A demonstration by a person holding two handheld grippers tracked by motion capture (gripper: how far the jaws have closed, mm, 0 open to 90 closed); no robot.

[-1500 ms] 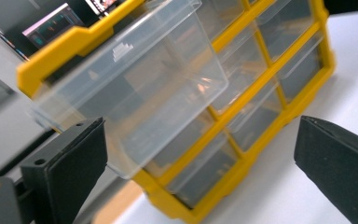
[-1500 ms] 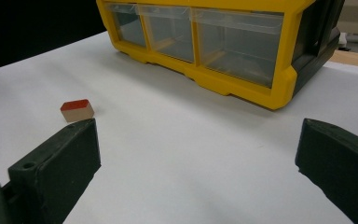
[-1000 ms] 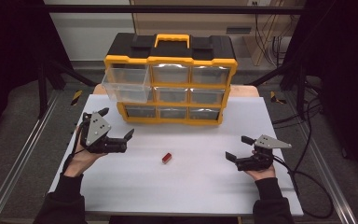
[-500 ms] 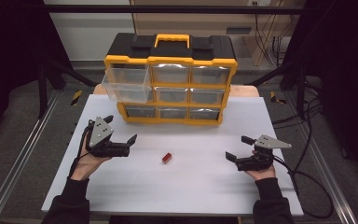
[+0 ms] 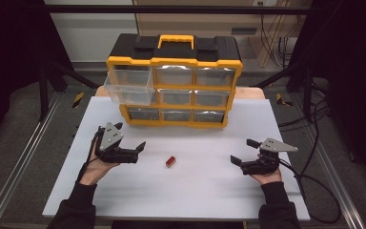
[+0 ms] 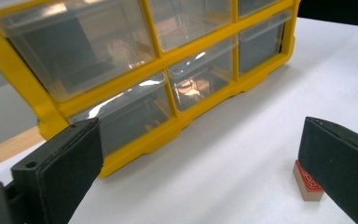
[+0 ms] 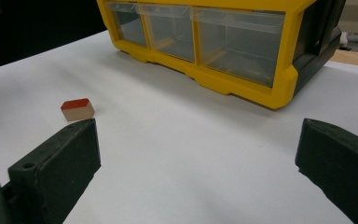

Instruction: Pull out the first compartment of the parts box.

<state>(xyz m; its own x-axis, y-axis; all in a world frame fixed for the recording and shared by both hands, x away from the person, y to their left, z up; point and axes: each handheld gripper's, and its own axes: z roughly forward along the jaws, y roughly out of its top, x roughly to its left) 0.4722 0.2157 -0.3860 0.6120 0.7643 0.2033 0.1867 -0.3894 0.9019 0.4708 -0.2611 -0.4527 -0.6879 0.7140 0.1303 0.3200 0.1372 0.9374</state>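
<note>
Small red-topped block [image 5: 170,161] lying mid-worktop [image 5: 195,191], in front of the yellow drawer cabinet [image 5: 174,86]. Left gripper [image 5: 133,150] spread wide, aimed at it (top-left drawer [image 5: 126,87] pulled out, likely its destination). Right gripper [image 5: 244,153] agape, empty.

Bright overhead light is falling on the white counter [image 5: 195,191], while the surroundings are sinking into near black. Soft shadows are lying under the yellow drawer cabinet [image 5: 176,90] and along its base. Glare is streaking across its clear drawer fronts [image 6: 186,88] in the left gripper view. Both gripper views are looking soft, with the nearby black tongs blurring at the bottom edges. The high view is looking slightly grainy.
</note>
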